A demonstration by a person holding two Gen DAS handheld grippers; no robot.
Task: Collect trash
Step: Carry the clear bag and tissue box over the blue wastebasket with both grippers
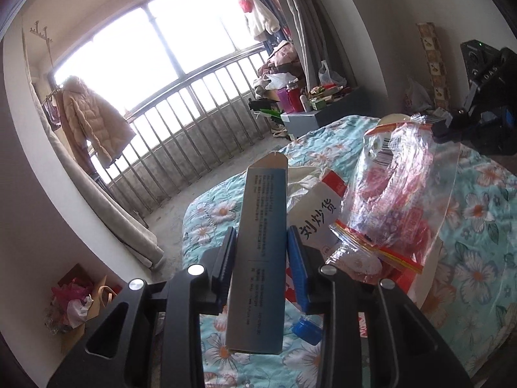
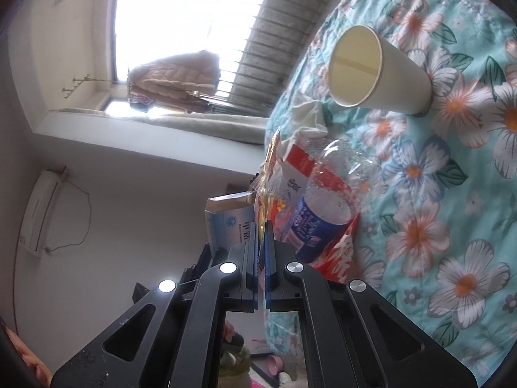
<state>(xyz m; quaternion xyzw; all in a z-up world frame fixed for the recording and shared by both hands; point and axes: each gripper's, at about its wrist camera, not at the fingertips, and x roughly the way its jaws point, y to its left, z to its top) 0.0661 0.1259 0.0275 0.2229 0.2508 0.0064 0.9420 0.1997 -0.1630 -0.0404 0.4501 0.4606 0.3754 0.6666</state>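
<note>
My left gripper [image 1: 260, 252] is shut on a long grey-blue carton [image 1: 258, 226], which stands upright between the blue pads above the floral quilt [image 1: 478, 258]. Right of it hangs a clear zip bag [image 1: 404, 187] with red wrappers inside. My right gripper [image 1: 447, 126] pinches that bag's top corner. In the right wrist view the right gripper [image 2: 263, 229] is shut on the bag's thin edge [image 2: 268, 194]. Beyond it lie a crushed bottle with a blue label [image 2: 323, 216] and a white-and-red paper bag [image 2: 300, 168]. A paper cup [image 2: 378, 71] lies on its side further along the quilt [image 2: 452, 226].
A blue bottle cap [image 1: 307, 325] rests on the quilt under the left gripper. A cardboard box of crumpled paper [image 1: 74, 300] sits on the floor at the lower left. A cluttered bedside cabinet [image 1: 320, 110] stands beyond the bed, by the balcony railing [image 1: 194, 135].
</note>
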